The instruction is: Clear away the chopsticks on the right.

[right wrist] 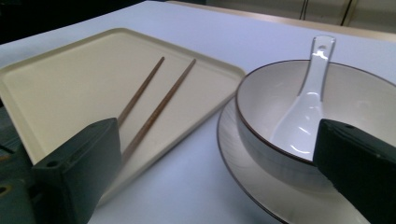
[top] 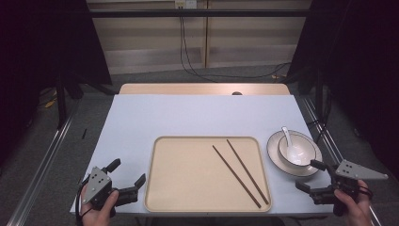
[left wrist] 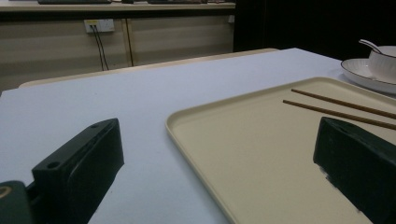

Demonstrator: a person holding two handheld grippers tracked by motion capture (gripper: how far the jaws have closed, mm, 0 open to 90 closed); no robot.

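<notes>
Nearest the high camera, at the bottom left, a hand holds the left claw (top: 128,176) low over the desk (top: 141,113), just beside the left rim of the cream tray (top: 162,197); its jaws stand wide apart with nothing between them, and in the left gripper view they frame bare desk on one side and the tray's edge on the other; it touches nothing that I can see. Moving rightward, two brown chopsticks (top: 240,174) lie side by side on the right half of the tray, slanted and a little apart; just right of the tray sits a white plate (top: 273,155) carrying a bowl (top: 306,151), with a white spoon (top: 291,143) resting in the bowl. At the far right the right claw (top: 311,175) hangs near the plate's front edge, jaws spread as wide as they seem to go, empty, pads clear of the crockery. My judgement: setting the tray is in hand, chopsticks already placed, bowl and plate next; that calls for bringing the right claw forward to straddle the rim, then closing gently, since glazed ware slips and the spoon may rattle out.
</notes>
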